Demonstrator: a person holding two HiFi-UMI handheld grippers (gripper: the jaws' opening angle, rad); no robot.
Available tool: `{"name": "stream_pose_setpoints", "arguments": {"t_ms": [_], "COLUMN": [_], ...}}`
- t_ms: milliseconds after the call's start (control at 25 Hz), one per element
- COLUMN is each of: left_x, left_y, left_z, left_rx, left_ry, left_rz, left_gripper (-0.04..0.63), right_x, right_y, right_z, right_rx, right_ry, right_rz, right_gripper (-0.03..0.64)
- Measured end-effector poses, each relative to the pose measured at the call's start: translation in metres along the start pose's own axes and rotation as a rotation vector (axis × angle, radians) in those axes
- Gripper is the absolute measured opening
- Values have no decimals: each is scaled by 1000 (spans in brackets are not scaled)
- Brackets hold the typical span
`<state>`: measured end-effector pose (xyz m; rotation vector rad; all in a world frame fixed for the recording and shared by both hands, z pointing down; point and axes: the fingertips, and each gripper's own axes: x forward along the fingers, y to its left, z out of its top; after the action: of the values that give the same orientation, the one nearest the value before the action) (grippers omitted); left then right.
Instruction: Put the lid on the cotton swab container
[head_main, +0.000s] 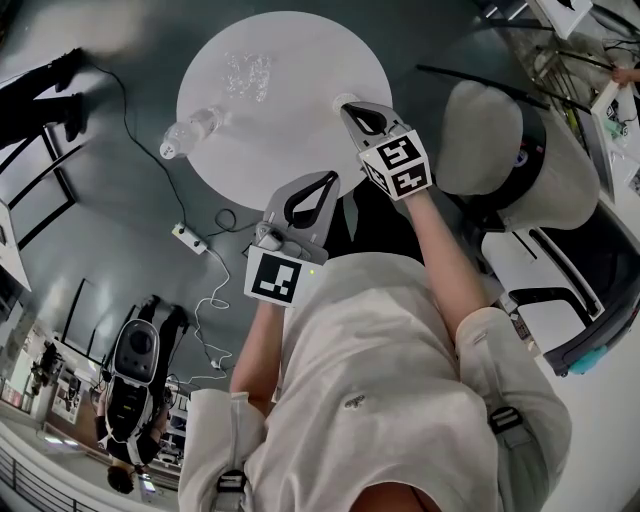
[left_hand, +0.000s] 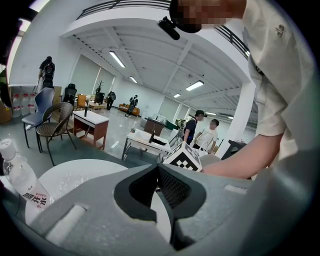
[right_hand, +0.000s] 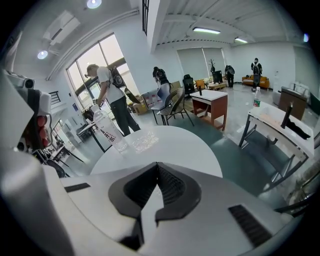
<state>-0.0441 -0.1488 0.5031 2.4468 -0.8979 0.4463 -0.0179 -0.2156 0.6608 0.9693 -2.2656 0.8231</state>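
desk (head_main: 310, 140): round and white, straight ahead of you; it carries the bottle and the container, and both of your tongs hang over its near edge.
chair (head_main: 485, 135): grey and padded, just beside the desk on your right.
left tongs (head_main: 328, 177) (left_hand: 159, 166): pressed together with nothing between them, over the desk's near rim.
right tongs (head_main: 346, 103) (right_hand: 157, 165): pressed together too, pinching nothing, a little further in over the desk on your right side.
bottle (head_main: 195, 128) (right_hand: 107, 131): clear plastic with a label, standing at the desk's left edge, well apart from both tongs.
cotton swab container (head_main: 247, 73) (right_hand: 141, 141): clear plastic, on the far part of the desk near the bottle; you cannot tell whether its lid is on.
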Motion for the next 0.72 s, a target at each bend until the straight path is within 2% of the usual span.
{"name": "stream_pose_setpoints", "arguments": {"t_ms": [160,240,720], "left_x": [0,-1,1], "left_y": [3,4,10], "left_z": [0,0,1], "left_rx": [1,-5,-13], "left_ry": [2,6,13], "left_rz": [0,0,-1], "left_gripper": [11,11,11], "right_x": [4,7,12], "right_y": [-3,-3,-10], "right_z": [0,0,6], "right_rx": [-27,-41,-99], "right_ry": [9,14,11], "right_rz": [-35,-47,-127], "right_gripper": [12,72,83]}}
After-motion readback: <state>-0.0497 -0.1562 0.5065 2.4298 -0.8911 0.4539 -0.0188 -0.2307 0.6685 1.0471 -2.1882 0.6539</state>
